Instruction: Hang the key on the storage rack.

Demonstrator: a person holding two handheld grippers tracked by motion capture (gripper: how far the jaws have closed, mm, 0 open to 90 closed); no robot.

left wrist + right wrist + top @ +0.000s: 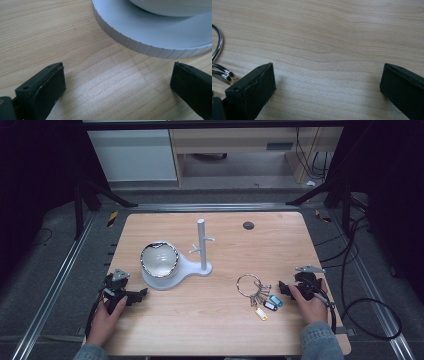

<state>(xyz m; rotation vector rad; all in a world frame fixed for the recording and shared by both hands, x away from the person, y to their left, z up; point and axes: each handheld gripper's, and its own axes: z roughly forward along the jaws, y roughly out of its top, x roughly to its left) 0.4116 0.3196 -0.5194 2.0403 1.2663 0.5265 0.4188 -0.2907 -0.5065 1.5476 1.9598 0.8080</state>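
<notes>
We hold the right hand-held gripper (pixel 286 289) low over the worktop (pixel 220 330) near its right edge, jaws spread wide with nothing but bare wood between them. Just beside its jaws, toward the middle of the worktop, lies the key ring (pixel 248 284), a large metal loop with several keys and small coloured tags fanned out below it; in the right gripper view the loop's curve (pixel 217 45) sits at the left edge, apart from the jaws. Our left hand-held gripper (pixel 141 293) rests near the left edge, jaws likewise wide apart and holding nothing. Just ahead of it stands the white stand (pixel 150 37), whose round ribbed base carries a shiny bowl (pixel 159 258) and whose upright post (pixel 201 245) with short pegs rises to the right.
</notes>
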